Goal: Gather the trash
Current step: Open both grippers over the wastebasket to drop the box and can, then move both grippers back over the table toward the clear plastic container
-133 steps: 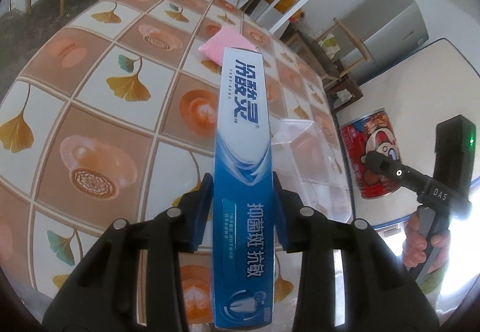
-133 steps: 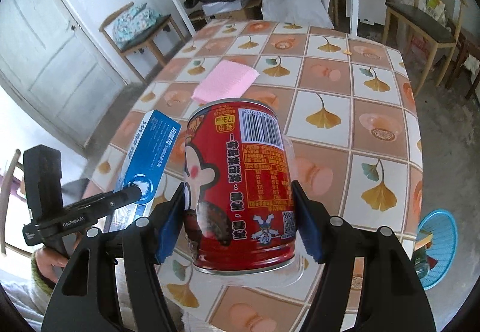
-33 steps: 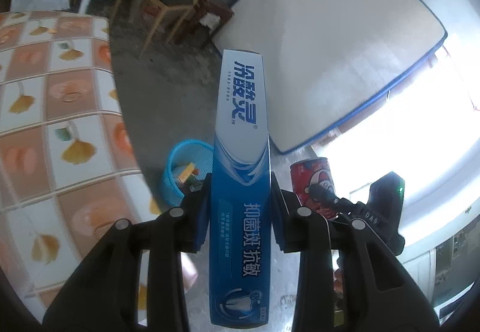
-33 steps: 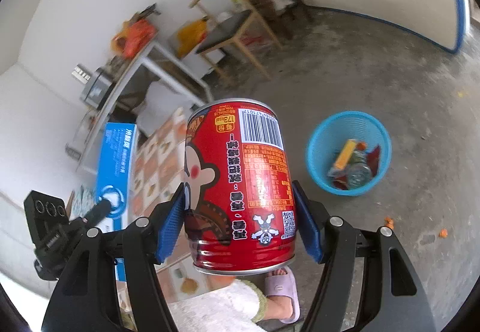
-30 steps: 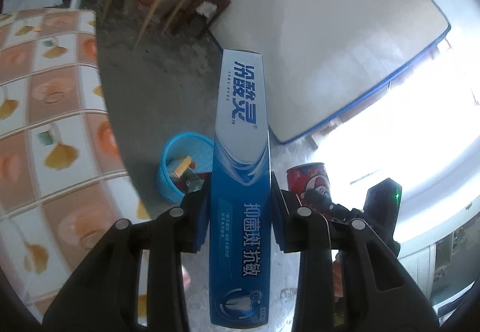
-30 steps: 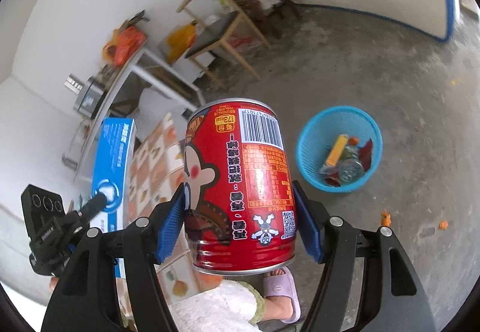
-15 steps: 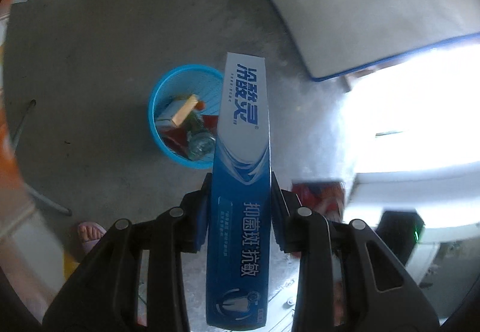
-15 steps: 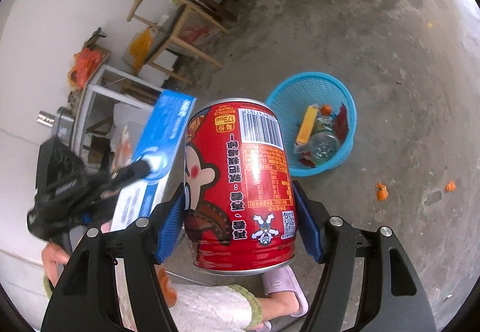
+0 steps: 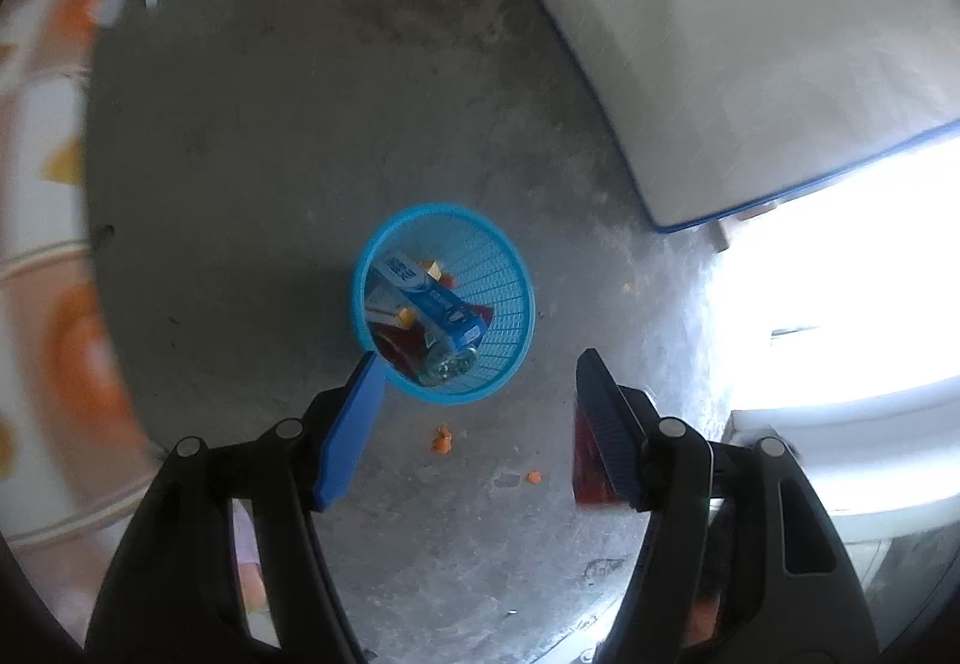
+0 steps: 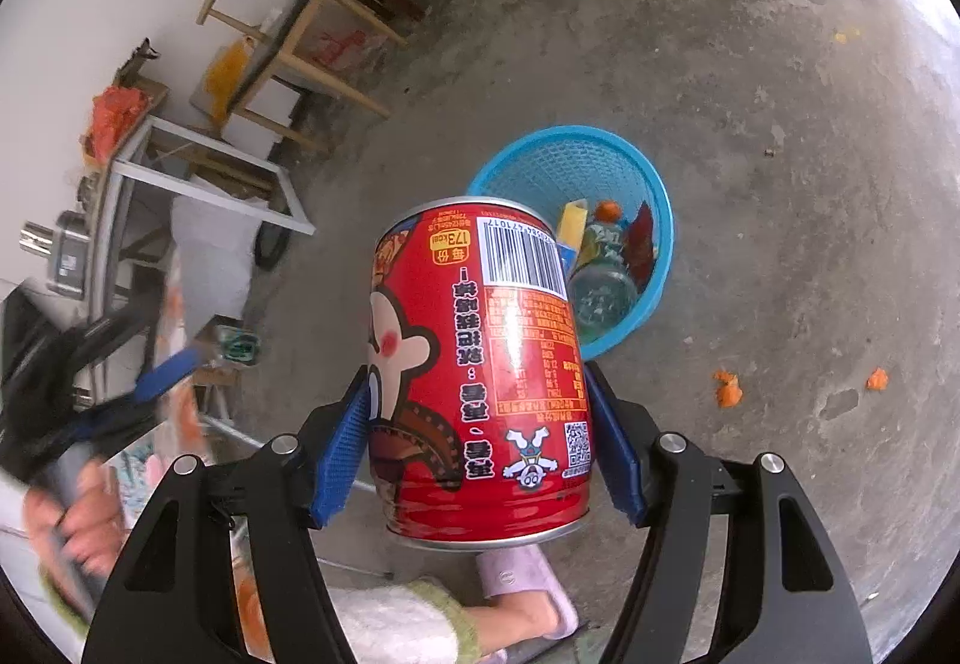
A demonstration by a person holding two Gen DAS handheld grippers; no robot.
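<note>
Red printed metal can [image 10: 480, 370] is clamped between the right gripper [image 10: 480, 442] pads above the round blue plastic basket [image 9: 510, 304]; the left gripper [image 9: 480, 424] jaws are opening with nothing between them, and the blue toothpaste box [image 9: 429, 301] is seen in the basket.

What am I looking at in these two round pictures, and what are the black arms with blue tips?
There is no robot here: a person carries a hand-held gripper in each hand, and each gripper has a wide-angle camera looking along its two fingers. The black arms with blue pads are those fingers.

In the left view, the left gripper has nothing between its pads and its jaws are opening. Below it, on the concrete floor, stands a blue basket with a blue toothpaste box lying on other rubbish inside.

In the right view, the right gripper clamps a red can above the same basket. Orange scraps lie on the floor nearby.
</note>
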